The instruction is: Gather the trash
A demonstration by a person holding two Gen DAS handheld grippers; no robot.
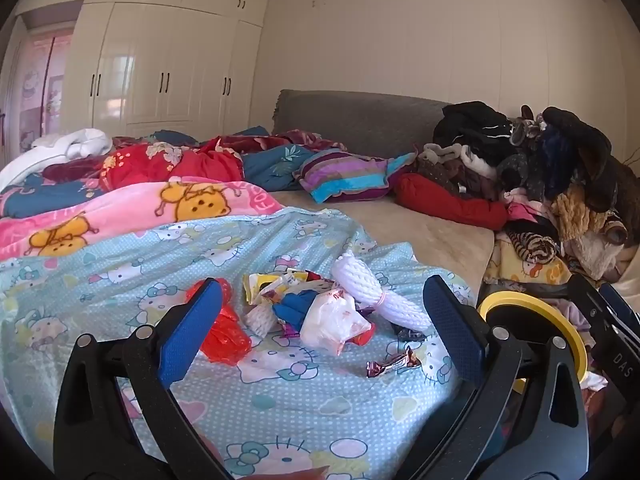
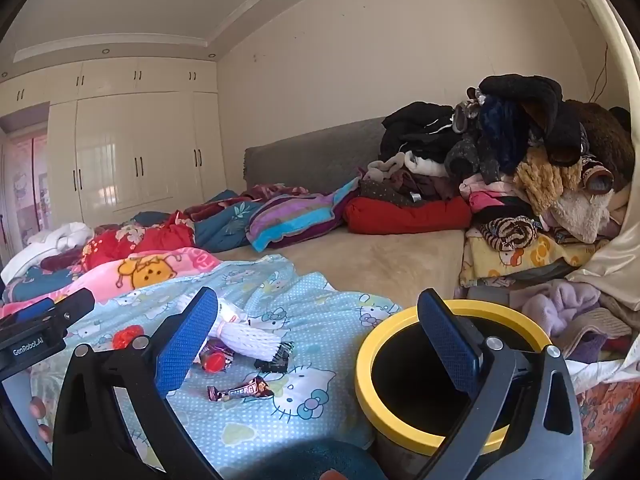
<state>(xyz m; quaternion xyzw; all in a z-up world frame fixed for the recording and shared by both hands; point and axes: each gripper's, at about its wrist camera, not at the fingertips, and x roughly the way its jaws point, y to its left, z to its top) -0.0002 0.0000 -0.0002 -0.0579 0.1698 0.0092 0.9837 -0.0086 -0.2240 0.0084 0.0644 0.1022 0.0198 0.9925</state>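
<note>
A heap of trash lies on the light blue Hello Kitty sheet (image 1: 280,408): a red plastic bag (image 1: 224,332), a white plastic bag (image 1: 332,320), a white foam net sleeve (image 1: 380,296), yellow wrappers (image 1: 264,284) and a brown energy bar wrapper (image 1: 394,363). My left gripper (image 1: 324,328) is open and empty, hovering just short of the heap. My right gripper (image 2: 316,344) is open and empty, over the sheet's right edge. Its right finger stands over the black bin with a yellow rim (image 2: 368,384). The bar wrapper (image 2: 240,391) and foam sleeve (image 2: 248,338) show there too.
The bin (image 1: 576,344) stands at the bed's right side. A tall pile of clothes (image 2: 520,168) fills the right. Pillows and crumpled blankets (image 1: 160,168) lie behind the sheet. A bare beige mattress strip (image 2: 380,264) runs to the grey headboard (image 1: 360,116). White wardrobes line the far wall.
</note>
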